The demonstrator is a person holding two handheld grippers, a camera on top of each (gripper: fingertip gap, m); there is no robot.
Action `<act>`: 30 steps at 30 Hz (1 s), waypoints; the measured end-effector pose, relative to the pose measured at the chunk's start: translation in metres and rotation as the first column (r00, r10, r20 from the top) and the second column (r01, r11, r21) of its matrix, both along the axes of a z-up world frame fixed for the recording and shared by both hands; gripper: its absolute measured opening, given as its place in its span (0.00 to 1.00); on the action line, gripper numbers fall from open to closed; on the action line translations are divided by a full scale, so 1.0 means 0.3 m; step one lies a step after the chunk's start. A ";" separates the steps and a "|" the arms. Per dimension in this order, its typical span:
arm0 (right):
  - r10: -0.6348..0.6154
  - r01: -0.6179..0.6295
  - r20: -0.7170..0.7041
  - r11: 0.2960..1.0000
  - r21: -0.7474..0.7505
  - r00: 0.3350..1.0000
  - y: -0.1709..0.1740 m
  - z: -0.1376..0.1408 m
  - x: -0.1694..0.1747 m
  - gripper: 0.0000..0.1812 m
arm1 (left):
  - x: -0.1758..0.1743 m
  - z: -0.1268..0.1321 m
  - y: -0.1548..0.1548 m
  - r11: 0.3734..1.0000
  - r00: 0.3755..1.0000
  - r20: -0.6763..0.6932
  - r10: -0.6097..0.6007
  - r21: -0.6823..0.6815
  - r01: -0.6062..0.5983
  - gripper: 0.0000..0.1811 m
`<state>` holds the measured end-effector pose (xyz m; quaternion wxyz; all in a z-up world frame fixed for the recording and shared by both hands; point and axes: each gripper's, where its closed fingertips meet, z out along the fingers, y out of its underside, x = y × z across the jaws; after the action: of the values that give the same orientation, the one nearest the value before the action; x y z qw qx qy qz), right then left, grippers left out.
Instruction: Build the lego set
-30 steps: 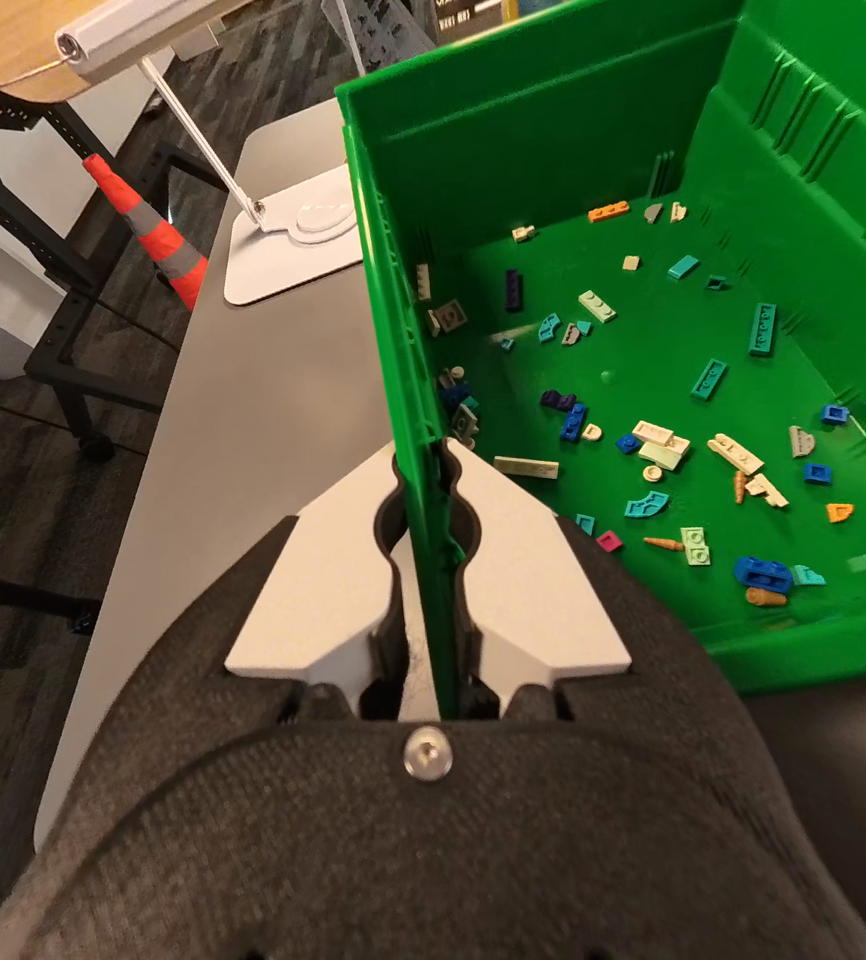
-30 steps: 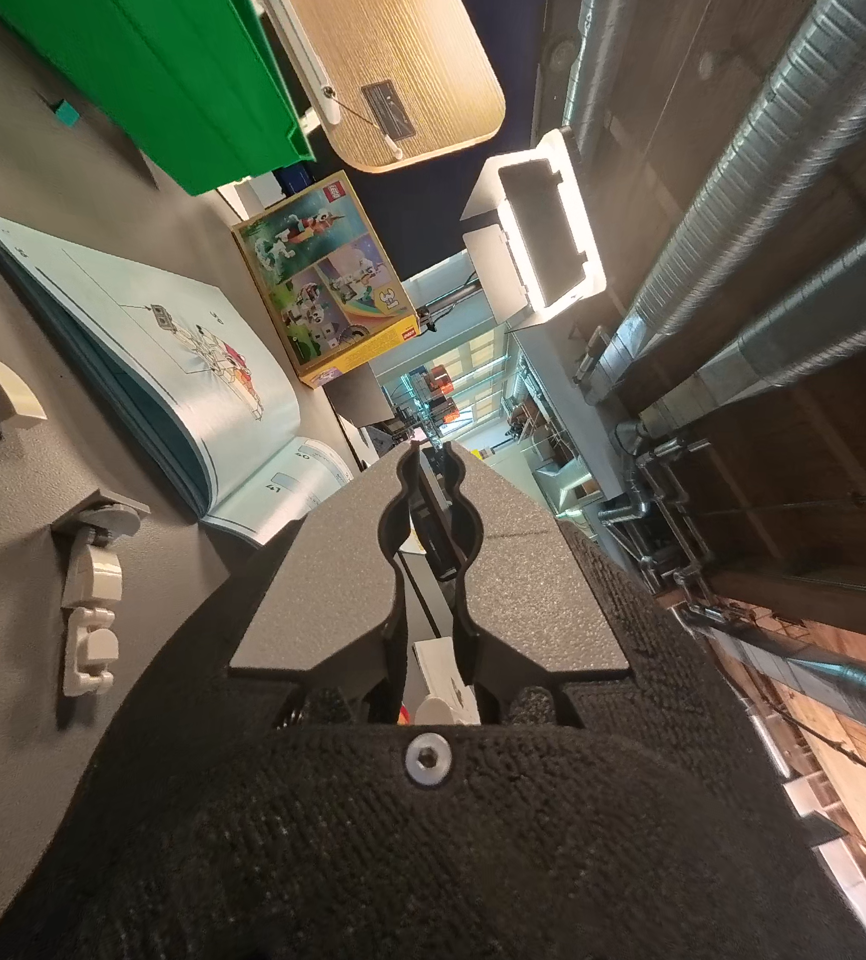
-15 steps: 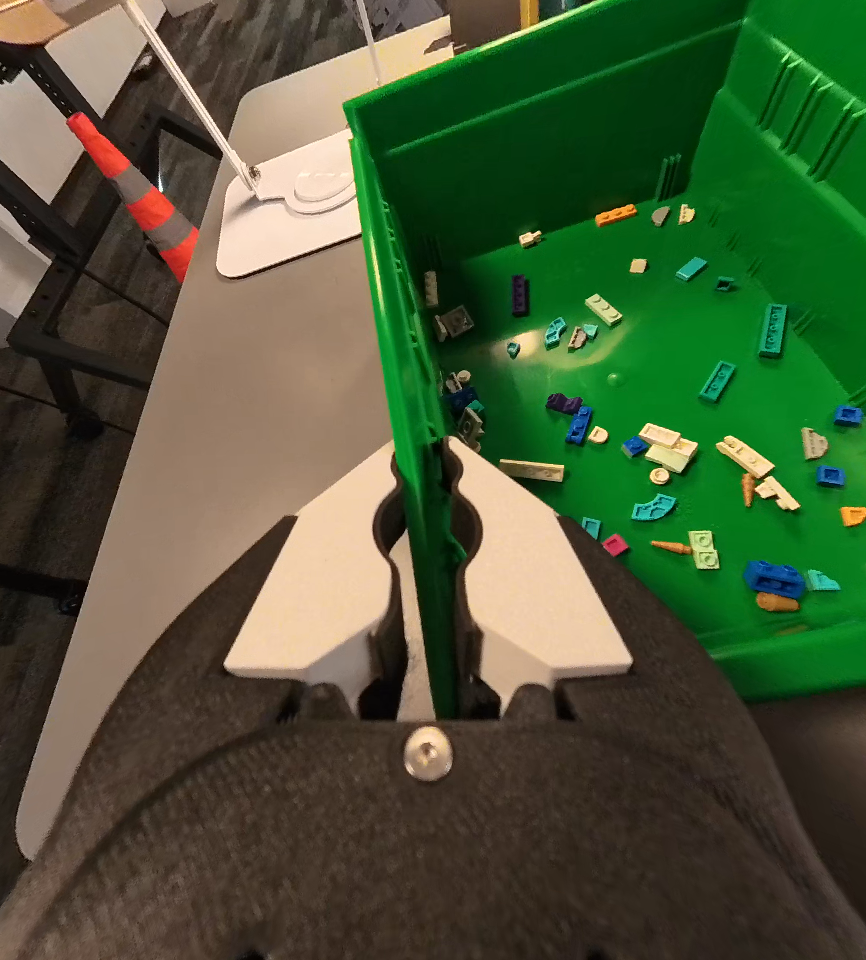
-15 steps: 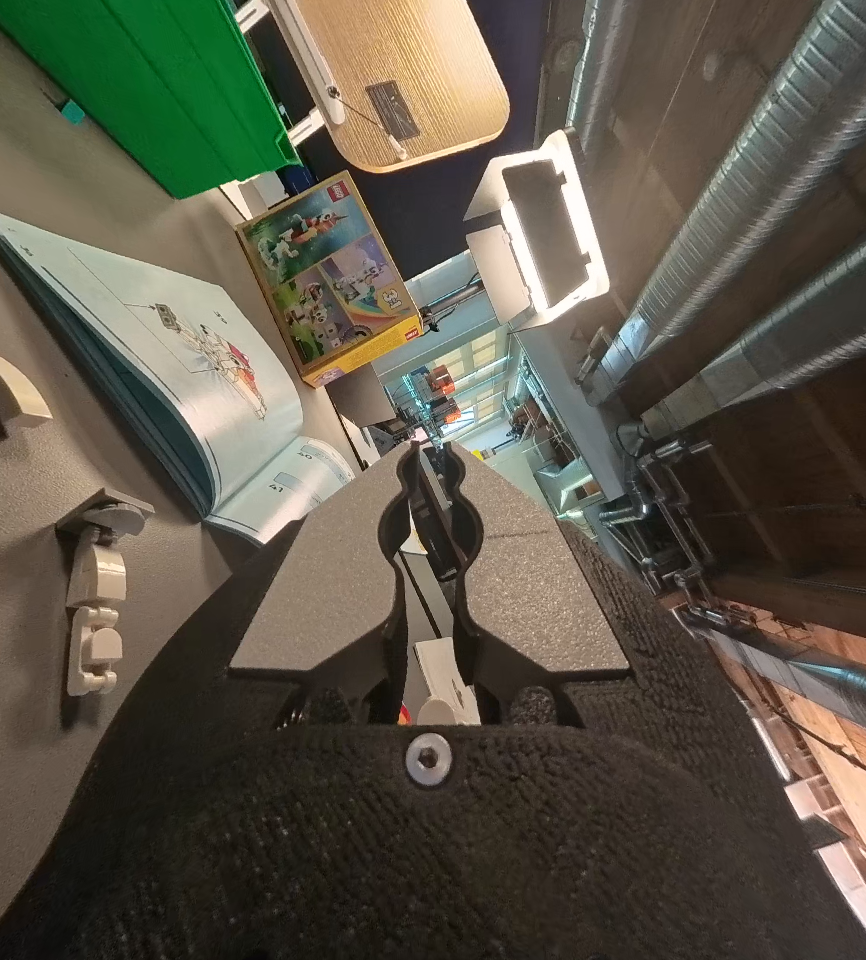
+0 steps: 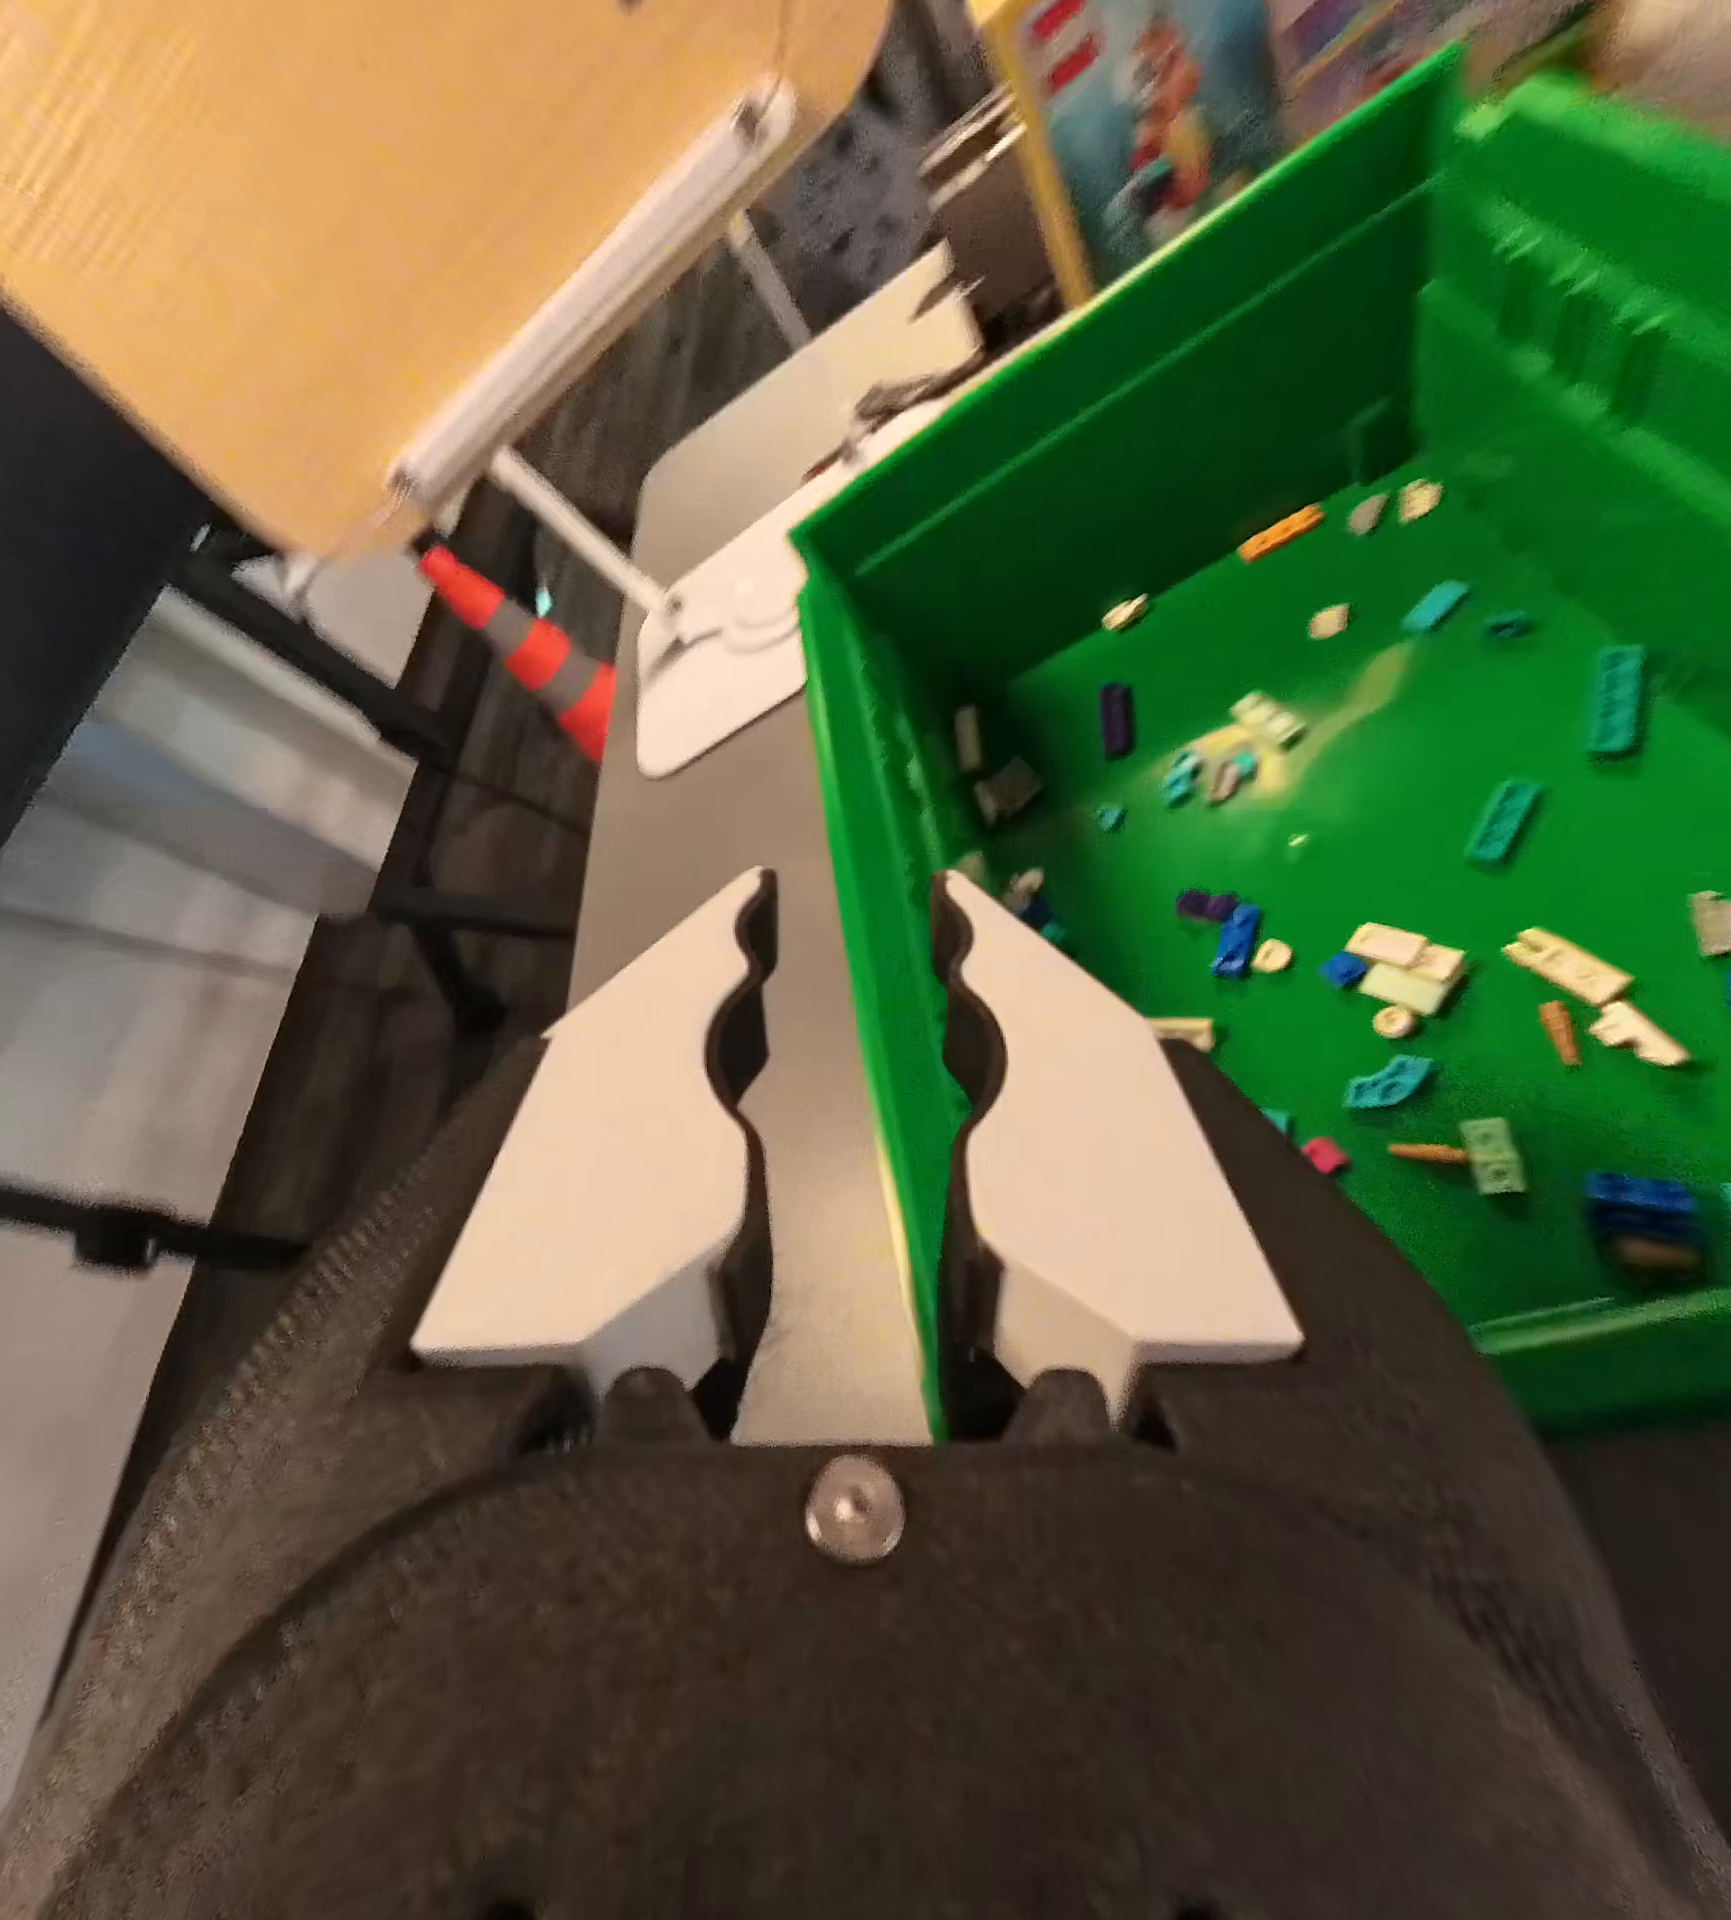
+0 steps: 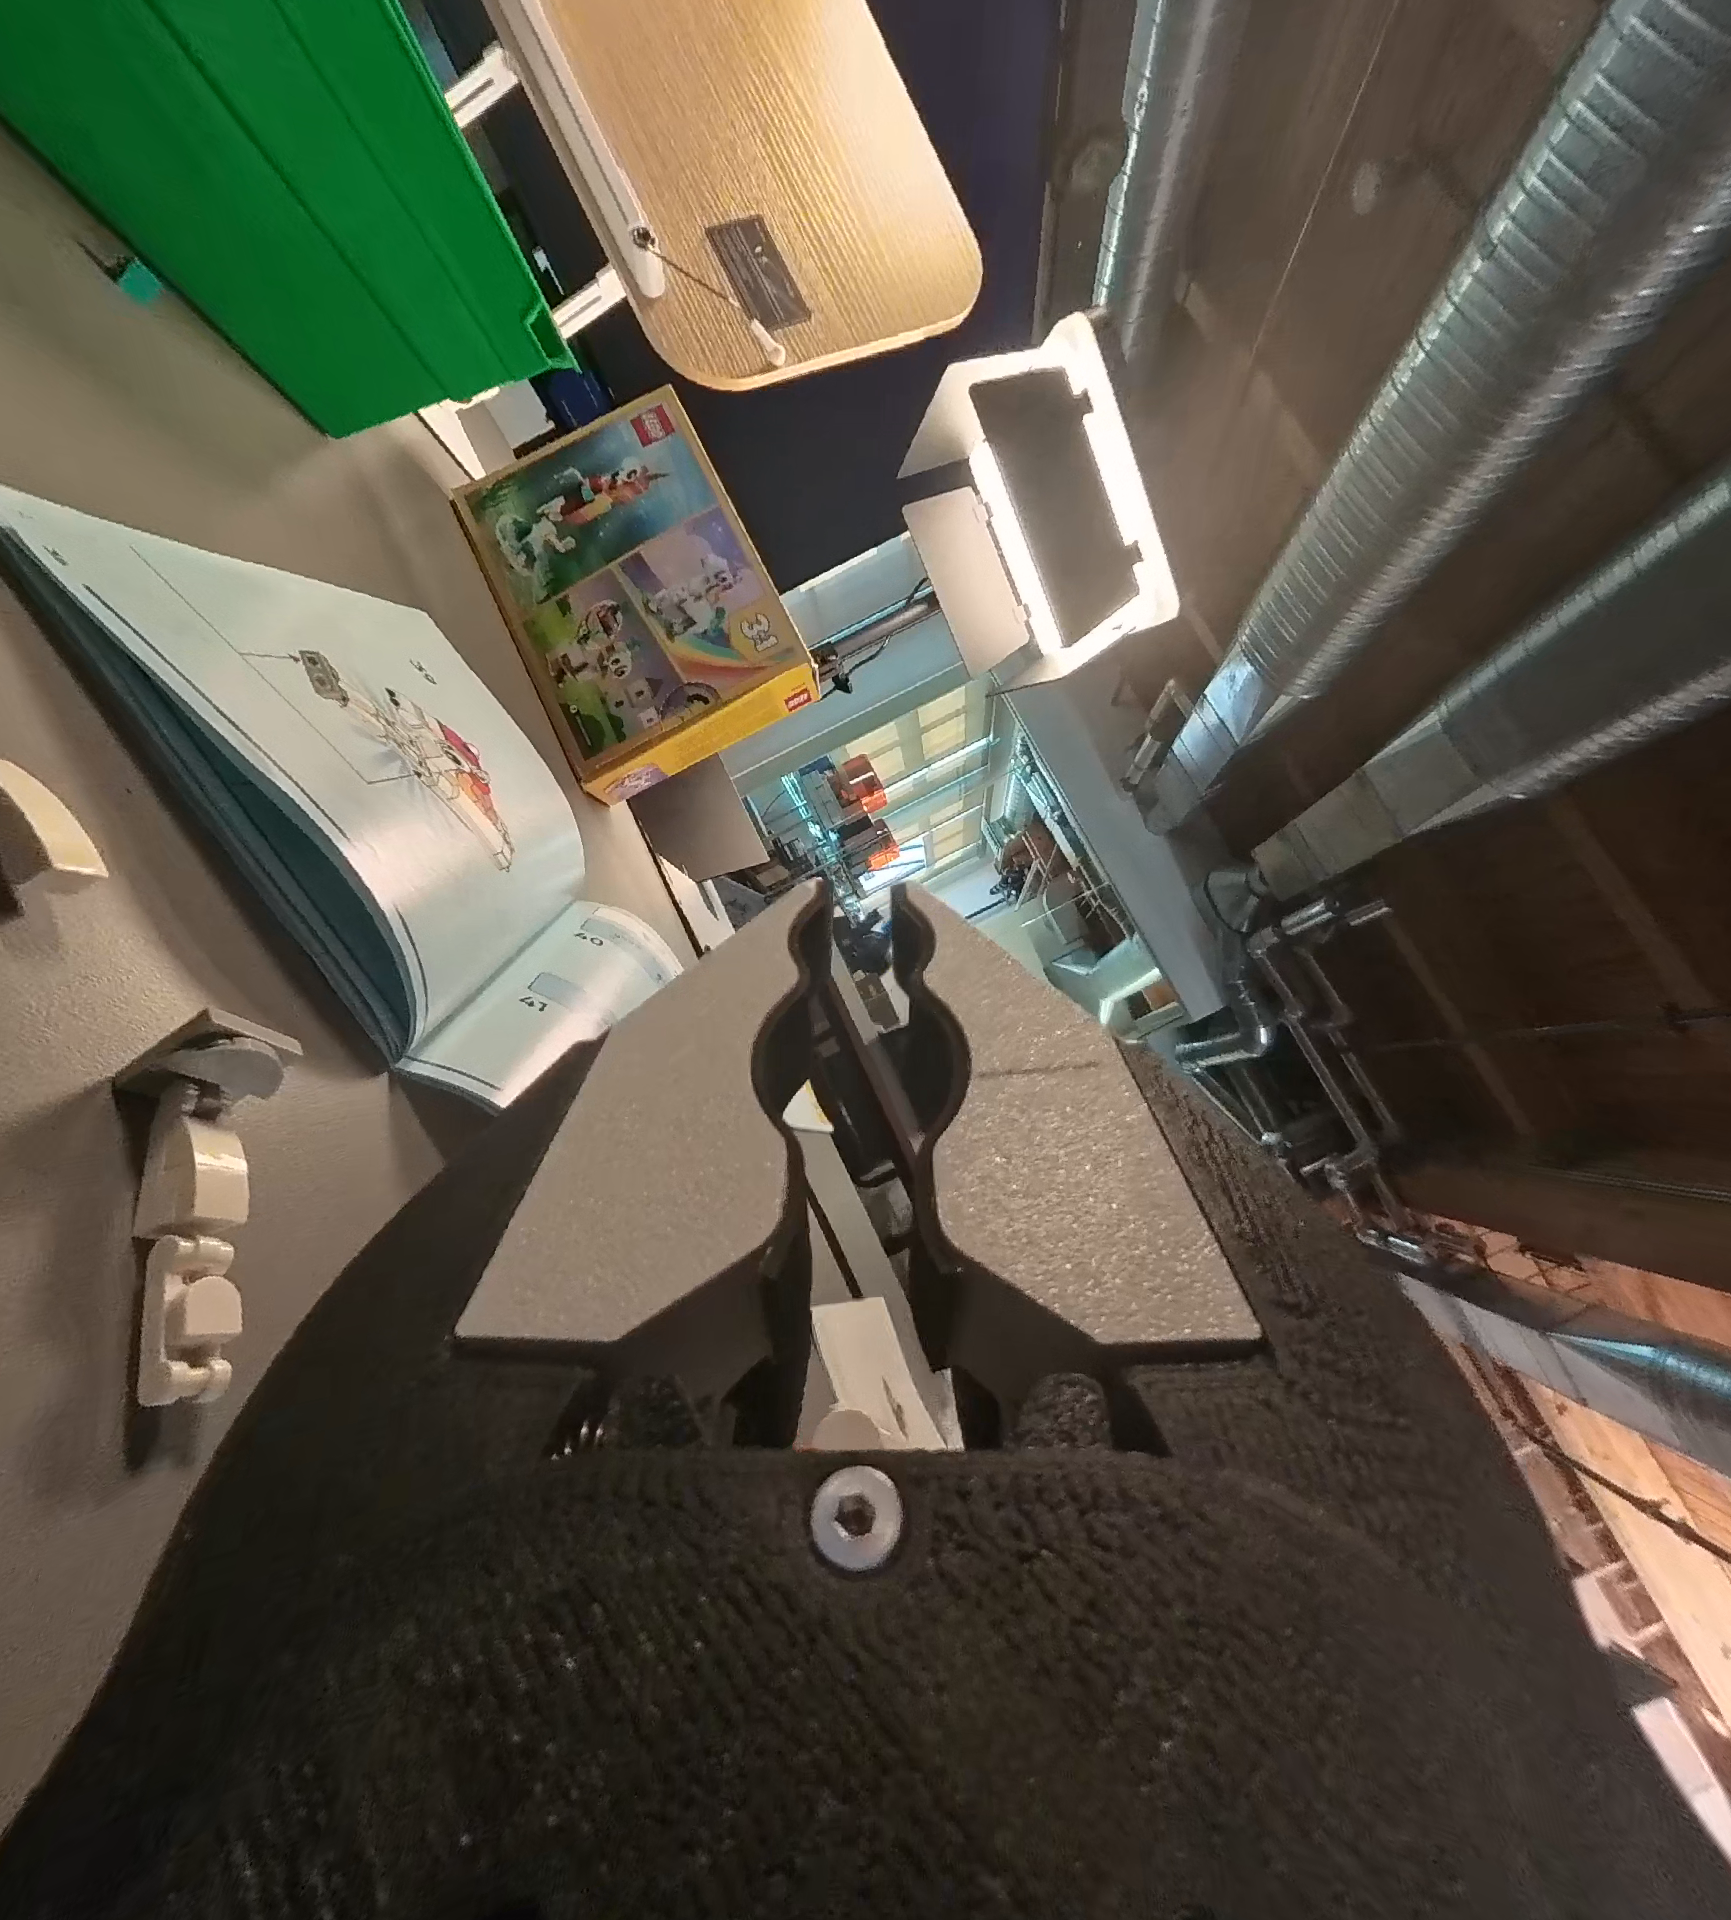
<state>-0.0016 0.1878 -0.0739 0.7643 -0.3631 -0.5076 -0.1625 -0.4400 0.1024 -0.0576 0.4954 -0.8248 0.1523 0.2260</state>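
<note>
Claw gap first: the left claw [image 5: 853, 894] stands released, its white fingers [image 5: 622, 1122] parted astride the near wall of the green bin [image 5: 882, 997], the right-hand finger close against the wall's inner face, the other clear of it. Nothing is gripped. The view is blurred, so the claw is likely in motion.

Inside the bin the loose bricks [image 5: 1401, 961] lie scattered over the floor: teal plates, blue pieces, a cream cluster near the middle, an orange piece toward the far wall. Beyond the bin sit a white lamp base [image 5: 715, 665] on the desk [image 5: 695, 831] and a striped cone [image 5: 528, 644] on the floor.

The right claw [image 6: 859, 902] is tipped on its side near the desk, jaws nearly together with a thin gap; a white piece [image 6: 866, 1371] shows deep between the fingers, but whether it is clamped I cannot tell. Beside it lie a small white sub-build [image 6: 191, 1247], a curved white piece [image 6: 30, 831], the open booklet [image 6: 321, 748] and the set box [image 6: 632, 592].

The step appears to be fetching the next brick. To do it well: lift clear of the wall, check the booklet for the part, then come down on a brick lying apart from its neighbours, fingers across its narrow sides.
</note>
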 end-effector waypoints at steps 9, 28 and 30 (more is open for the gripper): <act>0.038 -0.038 -0.017 0.999 -0.001 0.999 -0.025 0.010 -0.015 0.05 | 0.156 -0.145 0.281 0.727 0.855 -0.157 -0.495 -0.613 0.308 0.18; 0.086 -0.086 -0.023 0.996 -0.013 0.996 -0.058 0.013 -0.020 0.05 | -0.044 -0.439 0.345 0.206 0.845 -0.143 -0.515 -0.978 -0.039 0.11; 0.087 -0.087 -0.026 0.996 -0.011 0.996 -0.062 0.017 -0.020 0.05 | -0.060 -0.437 0.363 0.219 0.831 -0.180 -0.527 -0.973 -0.072 0.09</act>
<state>-0.0077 0.1694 -0.0688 0.7749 -0.3472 -0.5141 -0.1214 -0.4580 0.2114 -0.1887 -0.1359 -0.8316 0.4988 0.2029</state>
